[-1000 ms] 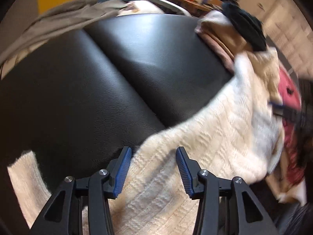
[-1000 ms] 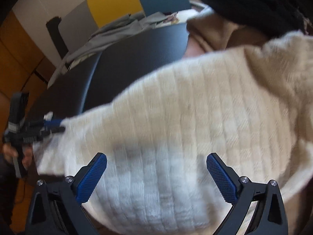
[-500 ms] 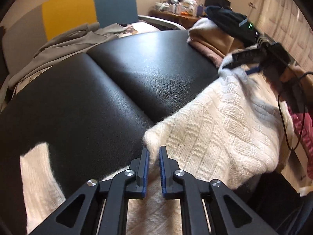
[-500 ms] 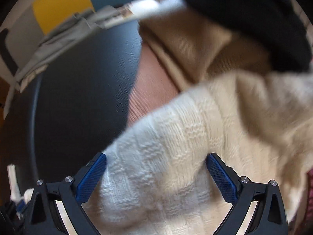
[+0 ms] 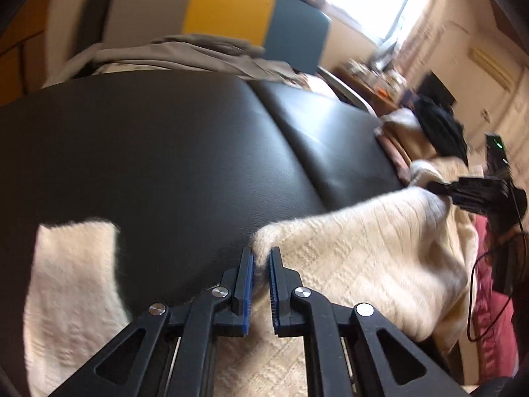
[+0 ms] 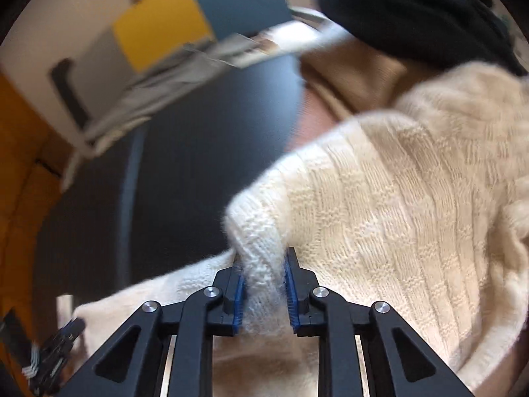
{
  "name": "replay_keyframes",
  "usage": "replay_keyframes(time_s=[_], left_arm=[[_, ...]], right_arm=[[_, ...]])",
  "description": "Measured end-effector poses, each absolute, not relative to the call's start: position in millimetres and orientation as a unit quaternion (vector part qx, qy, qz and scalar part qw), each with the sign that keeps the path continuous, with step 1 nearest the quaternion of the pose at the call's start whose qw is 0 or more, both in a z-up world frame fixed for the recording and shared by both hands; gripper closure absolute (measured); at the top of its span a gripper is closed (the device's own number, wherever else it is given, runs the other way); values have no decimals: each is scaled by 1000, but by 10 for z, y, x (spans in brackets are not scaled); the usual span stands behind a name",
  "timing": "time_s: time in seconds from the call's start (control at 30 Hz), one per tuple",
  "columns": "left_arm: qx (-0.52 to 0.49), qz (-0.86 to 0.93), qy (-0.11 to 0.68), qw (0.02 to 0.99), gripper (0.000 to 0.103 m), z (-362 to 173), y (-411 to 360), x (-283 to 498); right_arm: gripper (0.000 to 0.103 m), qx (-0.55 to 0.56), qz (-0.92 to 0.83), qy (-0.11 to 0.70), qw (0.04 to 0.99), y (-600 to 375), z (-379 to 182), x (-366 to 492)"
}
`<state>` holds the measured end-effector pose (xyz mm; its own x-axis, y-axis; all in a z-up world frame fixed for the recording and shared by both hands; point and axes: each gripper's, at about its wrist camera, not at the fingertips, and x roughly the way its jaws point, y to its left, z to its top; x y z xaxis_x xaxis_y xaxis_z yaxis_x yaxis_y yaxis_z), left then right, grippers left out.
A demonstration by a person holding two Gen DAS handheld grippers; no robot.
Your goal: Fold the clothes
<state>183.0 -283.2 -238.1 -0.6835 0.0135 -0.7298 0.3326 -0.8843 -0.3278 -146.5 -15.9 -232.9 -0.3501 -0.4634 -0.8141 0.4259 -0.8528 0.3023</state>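
Black padded bench (image 5: 165,165): one cream sweater (image 5: 363,248), pinched by left gripper (image 5: 261,264), right gripper (image 6: 263,284).

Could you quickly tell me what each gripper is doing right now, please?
Left gripper: closed on the cream sweater.
Right gripper: just closed on the same sweater.

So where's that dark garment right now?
The dark garment sits at the top right of the right wrist view, on top of a tan garment, just beyond the cream sweater. In the left wrist view it is far right.
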Motion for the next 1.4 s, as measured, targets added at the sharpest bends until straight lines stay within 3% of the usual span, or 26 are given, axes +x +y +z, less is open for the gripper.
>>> replay_keyframes(time_s=[0.07,0.13,0.27,0.33,0.37,0.4,0.43,0.47,0.53,0.77,1.03,1.13,1.17,1.2,1.27,1.33,1.4], left_arm=[[364,-896,222,127,103,-2250,-2998,1945],[328,-905,211,170,103,-2025,-3208,2037],[279,-911,224,204,103,-1617,-3692,2080],[306,-906,234,175,103,-1605,-3794,2021],[321,-904,235,158,96,-1637,-3790,1996],[334,-903,233,139,85,-1681,-3763,1982],[350,-899,234,118,83,-1767,-3714,1981],[366,-895,235,96,81,-1859,-3663,1982],[406,-878,249,41,78,-2077,-3550,1905],[468,-815,329,-94,53,-2546,-3242,1881],[476,-786,378,-110,51,-2726,-3281,1845],[473,-782,384,-129,57,-2733,-3146,1751],[472,-786,376,-137,72,-2728,-3070,1728],[466,-801,356,-123,96,-2686,-3011,1736],[449,-825,330,-98,98,-2614,-2918,1747],[420,-831,354,-90,99,-2571,-2947,1783],[390,-840,367,-79,99,-2478,-2996,1815]], right_arm=[[95,485,-819,-32,305,-331,-2155,-1429],[101,452,-819,-47,350,-604,-1873,-1365],[101,384,-835,-43,392,-1088,-1278,-1224],[100,399,-815,-61,415,-1240,-1183,-1283],[99,419,-805,-62,416,-1269,-1222,-1300],[95,437,-800,-58,407,-1288,-1280,-1313],[76,452,-798,-46,396,-1286,-1365,-1295],[46,465,-797,-31,383,-1273,-1464,-1261],[24,491,-793,-30,358,-1126,-1717,-1203],[24,556,-779,-8,289,-483,-2453,-1127],[20,565,-775,-9,283,-199,-2722,-1102],[19,559,-781,-4,279,-189,-2705,-1102],[19,558,-782,-2,277,-188,-2718,-1112],[18,557,-784,4,272,-188,-2726,-1119],[11,556,-789,20,262,-187,-2723,-1121],[2,568,-786,33,241,-227,-2762,-1159],[0,577,-785,18,225,-256,-2797,-1229]])
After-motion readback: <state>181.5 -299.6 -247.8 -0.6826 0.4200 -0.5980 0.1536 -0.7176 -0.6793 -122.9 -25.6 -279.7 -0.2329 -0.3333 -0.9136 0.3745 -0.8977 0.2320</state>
